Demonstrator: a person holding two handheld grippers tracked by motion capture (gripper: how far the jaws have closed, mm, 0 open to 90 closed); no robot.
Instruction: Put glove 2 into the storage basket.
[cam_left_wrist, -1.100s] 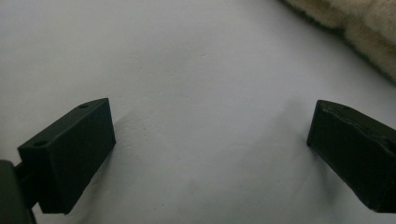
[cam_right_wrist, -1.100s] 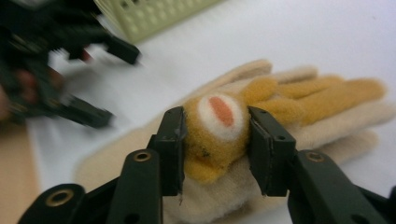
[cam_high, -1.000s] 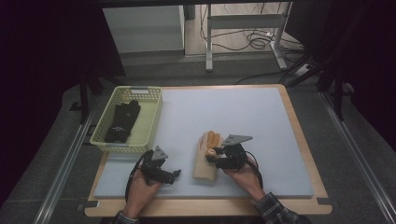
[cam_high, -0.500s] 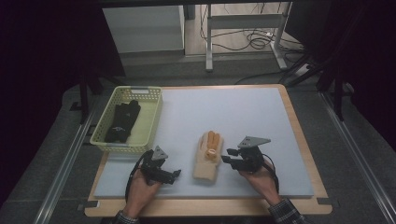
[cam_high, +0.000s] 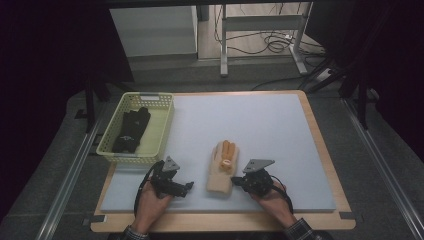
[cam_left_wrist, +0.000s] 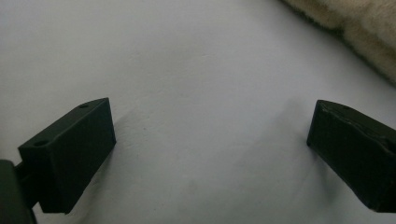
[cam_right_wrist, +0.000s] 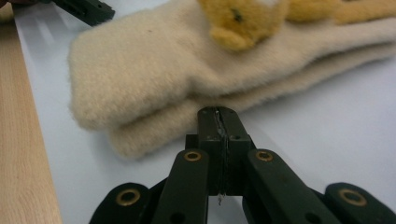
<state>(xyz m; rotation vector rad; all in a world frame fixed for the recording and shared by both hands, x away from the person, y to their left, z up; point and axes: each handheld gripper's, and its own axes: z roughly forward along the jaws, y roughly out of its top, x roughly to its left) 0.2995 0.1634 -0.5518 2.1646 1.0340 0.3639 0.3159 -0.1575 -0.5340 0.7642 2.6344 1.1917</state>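
A cream woolly glove (cam_high: 223, 170) with yellow fingers lies flat on the pale blue mat (cam_high: 260, 125), cuff toward me. In the right gripper view the glove (cam_right_wrist: 154, 74) shows two thick layers. My right gripper (cam_high: 236, 182) sits just right of the cuff; its jaws have just been closing and now stand shut (cam_right_wrist: 217, 114), tips at the glove's lower edge, with nothing seen between them. My left gripper (cam_high: 187, 186) rests left of the glove. Its jaws are open (cam_left_wrist: 210, 140) over bare mat, with the glove's edge (cam_left_wrist: 364, 28) beyond.
A pale yellow basket (cam_high: 132, 159) at the mat's left edge holds black gloves (cam_high: 131, 130). The mat lies on a wooden tabletop (cam_high: 320, 135) whose border shows all round. Metal rails run along both sides of the table.
The right gripper left the glove's side, swung out to the right, then came back toward the cuff and lower, and its jaws are shut now. The glove and left gripper stayed put.
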